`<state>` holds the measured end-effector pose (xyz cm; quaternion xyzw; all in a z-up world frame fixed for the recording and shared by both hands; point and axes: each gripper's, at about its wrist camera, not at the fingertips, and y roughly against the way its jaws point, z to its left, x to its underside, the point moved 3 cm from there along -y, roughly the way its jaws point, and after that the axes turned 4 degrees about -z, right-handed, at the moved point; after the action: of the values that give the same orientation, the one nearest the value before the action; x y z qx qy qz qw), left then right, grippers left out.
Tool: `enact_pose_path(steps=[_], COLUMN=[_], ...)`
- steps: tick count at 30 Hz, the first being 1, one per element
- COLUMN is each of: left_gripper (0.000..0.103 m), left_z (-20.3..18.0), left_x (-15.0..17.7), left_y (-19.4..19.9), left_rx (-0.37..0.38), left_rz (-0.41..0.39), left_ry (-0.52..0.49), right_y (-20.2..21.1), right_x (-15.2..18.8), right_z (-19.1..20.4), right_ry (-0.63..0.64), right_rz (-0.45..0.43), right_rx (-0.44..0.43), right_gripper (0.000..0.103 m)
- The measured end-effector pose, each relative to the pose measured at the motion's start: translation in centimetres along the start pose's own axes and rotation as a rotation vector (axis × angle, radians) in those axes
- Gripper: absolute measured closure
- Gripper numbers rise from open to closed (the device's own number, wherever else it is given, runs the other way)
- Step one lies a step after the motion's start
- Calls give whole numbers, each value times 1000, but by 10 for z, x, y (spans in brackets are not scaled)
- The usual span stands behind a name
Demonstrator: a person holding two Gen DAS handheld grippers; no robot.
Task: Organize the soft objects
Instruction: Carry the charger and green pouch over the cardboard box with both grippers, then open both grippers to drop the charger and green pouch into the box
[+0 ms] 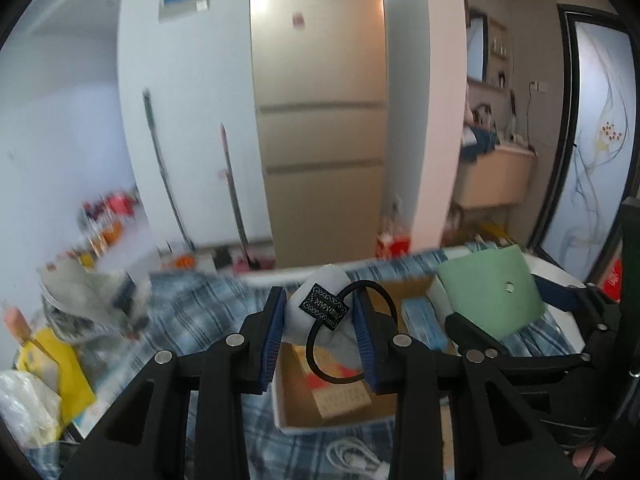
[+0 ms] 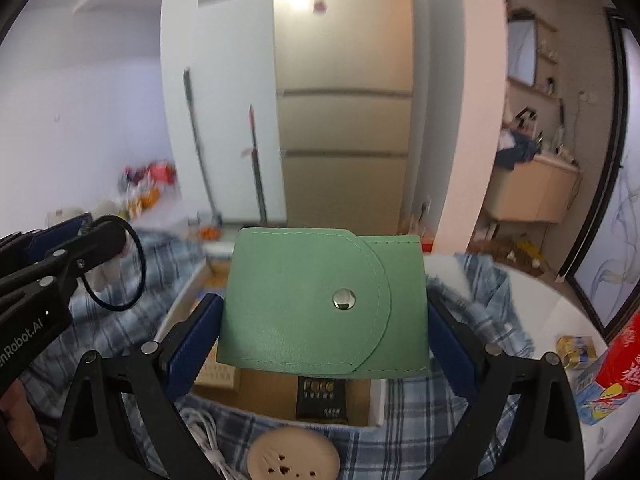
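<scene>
While the green pouch (image 2: 320,304) sits clamped flat in my right gripper (image 2: 324,320) above the cardboard box (image 2: 264,396), my left gripper (image 1: 320,320) pinches the grey pouch (image 1: 320,308) narrowly, hair tie (image 1: 340,340) dangling; I judge both held over the box for dropping in.

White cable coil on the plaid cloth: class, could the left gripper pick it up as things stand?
Probably not yet. The left gripper is shut on a pale pouch with a black elastic loop, so its jaws are occupied; the white cable coil lies below them.
</scene>
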<state>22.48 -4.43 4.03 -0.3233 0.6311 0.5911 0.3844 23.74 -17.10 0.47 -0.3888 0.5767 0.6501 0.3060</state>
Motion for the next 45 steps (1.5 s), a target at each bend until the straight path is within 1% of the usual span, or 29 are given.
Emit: enact_pose_path(steps=[1,4,6,8,9,11,14,17,22,25,28,29,30,31,33,35,36,42,45], left_gripper=[69,69,69,68,68,68,68,68,68,68,68,64,56,51,31,24,23,22,22], left_z=[2,2,1,0,1,6,10,13,20,22,21,21,20,19,18,17,17,16,16], left_x=[2,6,8,11,13,17,25,33,50,59,62,63,63,65,65,64,64,60,59], left_y=[-3,-9,-15,-20,-25,-33,-49,-64,-90,-99,-103,-103,-104,-106,-106,-105,-104,-100,-98], left_rx=[11,-14,-8,3,-9,0,-12,-27,-24,-34,-38,-37,-38,-39,-39,-51,-54,-52,-39], left_rz=[17,33,46,37,39,47,88,128,228,263,275,277,279,284,282,267,261,243,246], left_ry=[8,-19,-23,-34,-38,-24,-26,-32,-20,-16,-23,-26,-29,-34,-37,-50,-59,-57,-46], right_y=[-4,-16,-25,-32,-37,-44,-57,-64,-76,-82,-84,-85,-88,-88,-90,-90,-91,-85,-84], right_x=[3,11,16,23,25,31,43,51,58,62,64,65,66,67,68,68,68,63,61], right_z=[-1,-2,-2,-1,1,3,7,7,6,6,7,7,7,6,4,4,5,4,3], right_ry=[-11,-31,-29,-19,-16,-23,-13,0,3,0,-5,-7,-12,-23,-44,-41,-37,-35,-41], right_rz=[16,64,95,124,136,157,201,224,264,291,305,311,317,319,319,319,313,278,271], right_rx=[-9,-24,-25,-24,-22,-28,-34,-20,-18,-30,-41,-46,-46,-43,-45,-48,-44,-37,-34], right_gripper=[7,7,7,7,7,7,7,7,7,7,7,7,6,6,6,4,3,3,3])
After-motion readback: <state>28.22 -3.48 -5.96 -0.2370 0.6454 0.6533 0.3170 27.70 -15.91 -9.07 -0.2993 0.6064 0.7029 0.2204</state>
